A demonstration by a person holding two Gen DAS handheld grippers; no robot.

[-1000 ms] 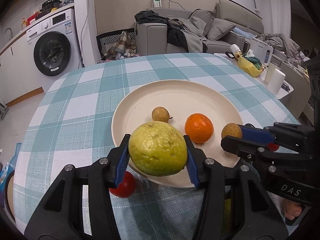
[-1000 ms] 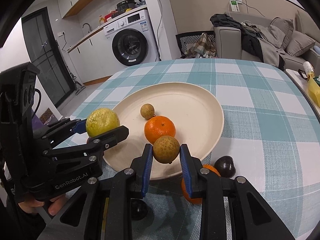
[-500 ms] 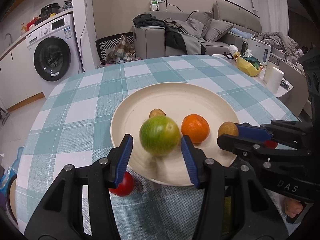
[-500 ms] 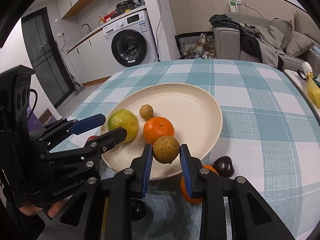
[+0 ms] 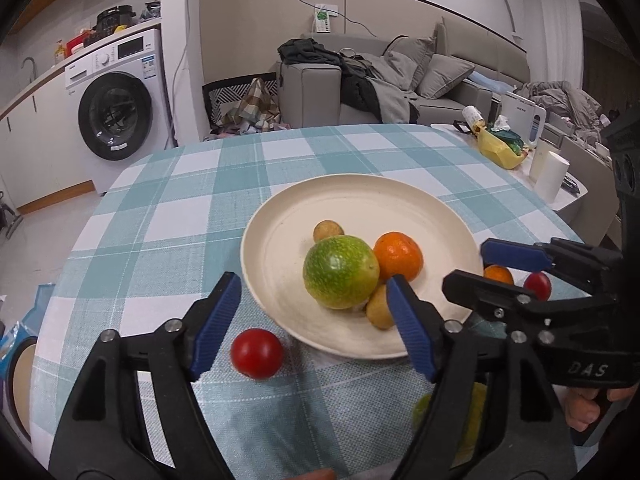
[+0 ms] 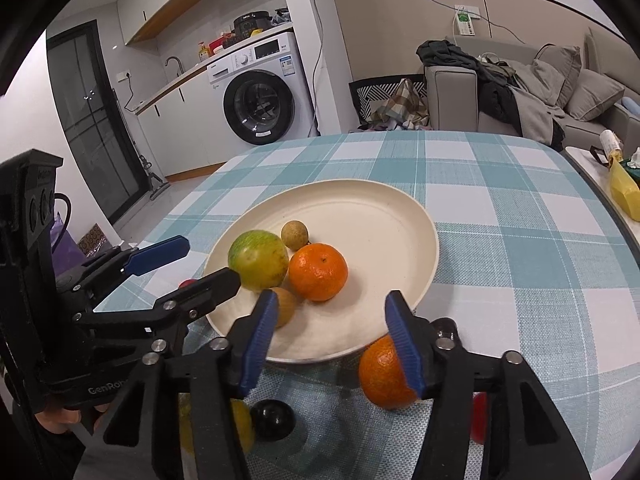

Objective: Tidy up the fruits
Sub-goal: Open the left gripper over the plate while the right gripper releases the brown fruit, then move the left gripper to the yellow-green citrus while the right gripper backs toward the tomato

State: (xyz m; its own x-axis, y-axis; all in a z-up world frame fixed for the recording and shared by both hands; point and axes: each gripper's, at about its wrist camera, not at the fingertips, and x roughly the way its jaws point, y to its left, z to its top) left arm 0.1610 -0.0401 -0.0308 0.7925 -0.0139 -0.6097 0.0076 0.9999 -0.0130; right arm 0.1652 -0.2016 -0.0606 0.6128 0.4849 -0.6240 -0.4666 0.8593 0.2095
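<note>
Two fruits newly released onto round cream plate [image 5: 280, 240]: green-yellow citrus [image 5: 340, 272], apparently small brown longan [image 5: 378, 308]; left tool [image 5: 312, 320], right tool [image 6: 334, 340] opening, empty.

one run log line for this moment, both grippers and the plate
left gripper: opening, empty | right gripper: opening, empty | plate: green fruit, orange, two small brown fruits

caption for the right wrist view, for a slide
Right tongs opening over a plate of four fruits
</note>
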